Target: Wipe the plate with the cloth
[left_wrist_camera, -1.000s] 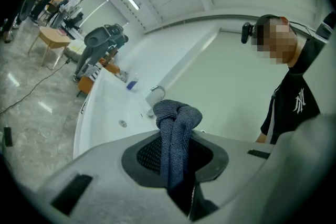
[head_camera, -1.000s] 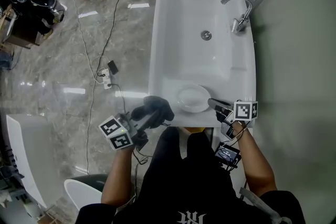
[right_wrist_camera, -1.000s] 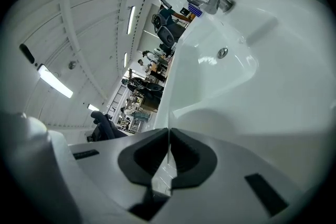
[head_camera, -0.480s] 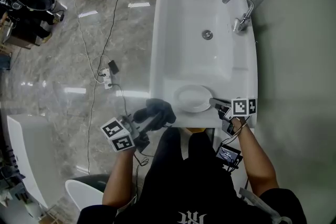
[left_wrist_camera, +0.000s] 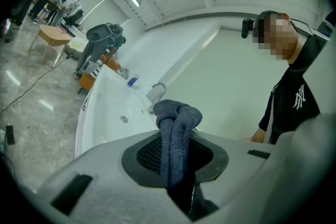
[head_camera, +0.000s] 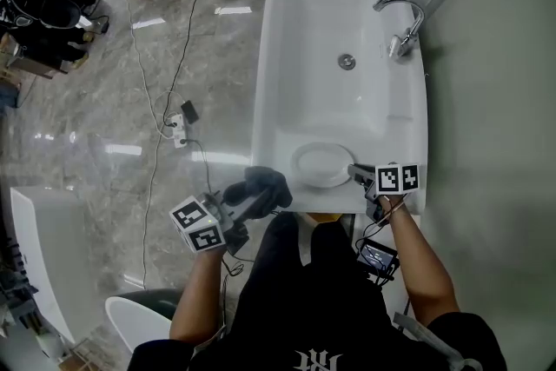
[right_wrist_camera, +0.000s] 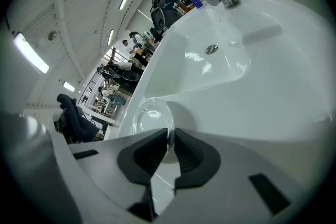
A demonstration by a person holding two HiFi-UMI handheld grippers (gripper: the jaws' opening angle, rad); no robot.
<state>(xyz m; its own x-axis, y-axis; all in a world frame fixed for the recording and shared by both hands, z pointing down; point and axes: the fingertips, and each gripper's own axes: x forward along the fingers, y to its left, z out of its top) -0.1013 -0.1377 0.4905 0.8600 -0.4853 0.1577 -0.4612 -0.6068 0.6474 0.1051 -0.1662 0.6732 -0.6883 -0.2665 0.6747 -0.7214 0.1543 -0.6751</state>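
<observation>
Right gripper [right_wrist_camera: 169, 139] fingers pinching plate [right_wrist_camera: 149, 115] rim, left gripper [left_wrist_camera: 176, 165] fingers pinching cloth [left_wrist_camera: 176, 123]

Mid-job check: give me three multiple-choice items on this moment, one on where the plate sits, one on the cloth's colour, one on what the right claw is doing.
1. Where is the plate?
A. in the basin by the drain
B. on the flat near ledge of the sink
C. on the floor

2. What colour is the cloth?
A. white
B. yellow
C. dark blue-grey

3. What is the right claw doing?
A. shut on the plate's rim
B. wide open above the faucet
C. holding the cloth

Answers:
1 B: the head view shows the plate on the ledge nearest the person.
2 C: the left gripper view shows dark blue-grey fabric pinched in the left claw.
3 A: the right gripper view shows both pads pressed on the plate's edge.
</observation>
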